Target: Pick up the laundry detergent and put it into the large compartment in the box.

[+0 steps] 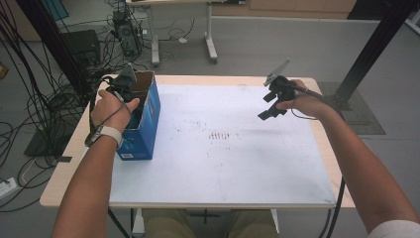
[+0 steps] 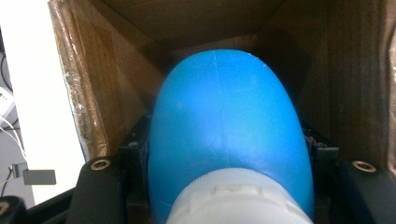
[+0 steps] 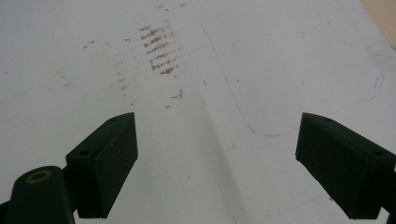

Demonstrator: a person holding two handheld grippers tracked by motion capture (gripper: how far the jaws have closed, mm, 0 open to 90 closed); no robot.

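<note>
Holding a blue bottle [image 2: 224, 135] by its body, white cap [image 2: 238, 200] nearest the camera, the left gripper [image 1: 120, 89] sits inside the open blue box [image 1: 143, 126] at the table's [image 1: 223, 188] left edge; jaws clamped on the bottle. Judgement: lift straight, clear of the cardboard walls, without tilting. Right gripper [image 1: 271, 104] hovers over the white mat [image 1: 223, 148], released, jaws wide and empty. Writing: box label too small to read; none legible on the bottle

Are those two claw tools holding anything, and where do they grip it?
The left gripper grips a blue bottle near its white cap, inside the cardboard box. The right gripper holds nothing.
</note>
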